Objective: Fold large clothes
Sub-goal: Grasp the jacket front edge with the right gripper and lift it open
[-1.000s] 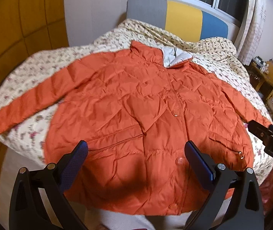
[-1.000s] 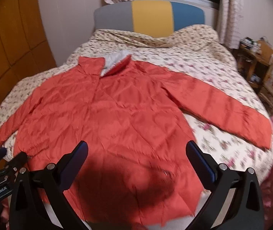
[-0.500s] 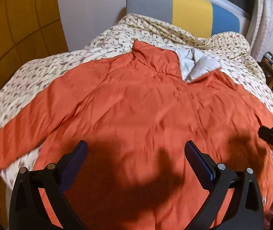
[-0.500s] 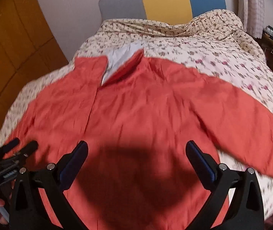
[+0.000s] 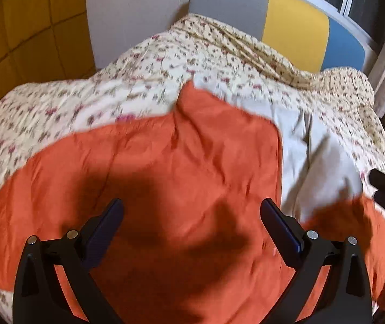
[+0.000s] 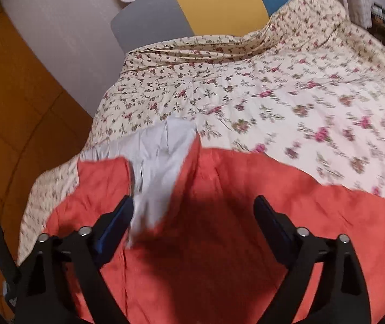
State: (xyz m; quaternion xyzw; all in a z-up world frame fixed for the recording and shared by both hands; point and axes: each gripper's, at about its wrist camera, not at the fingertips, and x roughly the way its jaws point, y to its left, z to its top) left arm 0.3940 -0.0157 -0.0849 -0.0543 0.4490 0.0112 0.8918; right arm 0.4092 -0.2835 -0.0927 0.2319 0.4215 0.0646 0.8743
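Orange jacket (image 5: 165, 183) spread on the flowered bed (image 5: 219, 62), collar at twelve o'clock.
Left gripper (image 5: 192, 221) spread and empty; right gripper (image 6: 192, 213) closing, nothing pinched (blurry). Probably light, slippery: take the shoulders.

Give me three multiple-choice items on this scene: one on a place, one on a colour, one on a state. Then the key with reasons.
1. Where does the orange jacket lie?
A. on the floral bedspread
B. on a chair
C. on the floor

2. What colour is the jacket's lining at the collar?
A. black
B. pale grey
C. green

3. How do the left tongs stand?
A. clamped on a sleeve
B. open, gripping nothing
C. shut, empty

Key: 1 A, flowered fabric surrounds it; 2 B, pale cloth shows at the open neck; 3 B, fingers wide apart above the jacket.
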